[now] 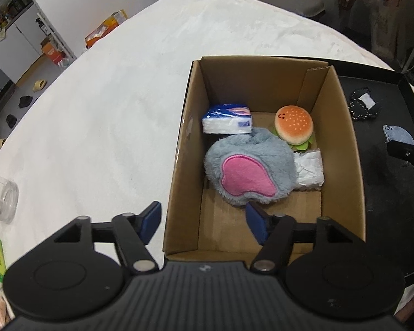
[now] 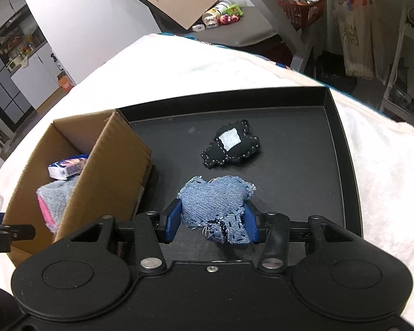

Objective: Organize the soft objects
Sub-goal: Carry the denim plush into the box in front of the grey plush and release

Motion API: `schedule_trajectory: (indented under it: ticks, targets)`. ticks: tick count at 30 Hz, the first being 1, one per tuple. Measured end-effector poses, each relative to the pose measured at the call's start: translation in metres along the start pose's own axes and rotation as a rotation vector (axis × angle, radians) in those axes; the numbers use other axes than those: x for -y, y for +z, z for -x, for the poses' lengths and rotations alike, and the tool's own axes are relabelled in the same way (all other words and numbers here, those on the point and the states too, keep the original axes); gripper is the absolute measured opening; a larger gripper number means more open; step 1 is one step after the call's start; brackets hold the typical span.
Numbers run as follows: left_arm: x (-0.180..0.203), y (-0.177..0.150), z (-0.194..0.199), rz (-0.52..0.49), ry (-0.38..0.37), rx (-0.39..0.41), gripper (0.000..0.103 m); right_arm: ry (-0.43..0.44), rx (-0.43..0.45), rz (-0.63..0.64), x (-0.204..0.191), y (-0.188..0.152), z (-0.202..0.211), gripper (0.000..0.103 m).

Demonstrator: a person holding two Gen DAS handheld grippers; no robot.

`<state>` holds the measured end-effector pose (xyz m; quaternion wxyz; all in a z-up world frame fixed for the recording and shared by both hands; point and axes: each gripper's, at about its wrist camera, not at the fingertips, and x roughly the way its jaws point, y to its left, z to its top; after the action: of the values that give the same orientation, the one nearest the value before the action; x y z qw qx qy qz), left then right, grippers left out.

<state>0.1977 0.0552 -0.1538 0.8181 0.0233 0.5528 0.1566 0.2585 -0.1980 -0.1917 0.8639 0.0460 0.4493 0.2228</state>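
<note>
Item: denim heart cushion, clamped between the 2 blue pads of the right gripper, which grip its lower lobe over the black tray.
Destination, by judgement: cardboard box, just left of the cushion, its near wall between the two.
Box contents: grey-pink plush, burger toy, tissue pack.
Left gripper: fingers wide, nothing held, straddling the box's near-left wall.
Remaining on tray: black stitched cushion.
</note>
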Motion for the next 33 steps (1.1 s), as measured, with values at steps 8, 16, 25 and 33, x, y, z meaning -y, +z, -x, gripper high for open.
schedule_trajectory:
  ticks: [8, 16, 25, 33]
  targets:
    - [-0.006, -0.002, 0.004, 0.017, -0.028, 0.026, 0.076, -0.001, 0.024, 0.017, -0.007, 0.004, 0.015, 0.046]
    - [-0.015, -0.002, 0.007, 0.054, -0.042, 0.044, 0.076, 0.004, 0.048, 0.036, -0.02, 0.009, 0.028, 0.046]
    - [-0.026, -0.007, 0.01, 0.084, -0.088, 0.057, 0.076, 0.034, 0.075, 0.076, -0.044, 0.019, 0.04, 0.046]
    - [-0.033, -0.014, 0.009, 0.102, -0.11, 0.08, 0.07, 0.056, 0.086, 0.112, -0.07, 0.023, 0.047, 0.047]
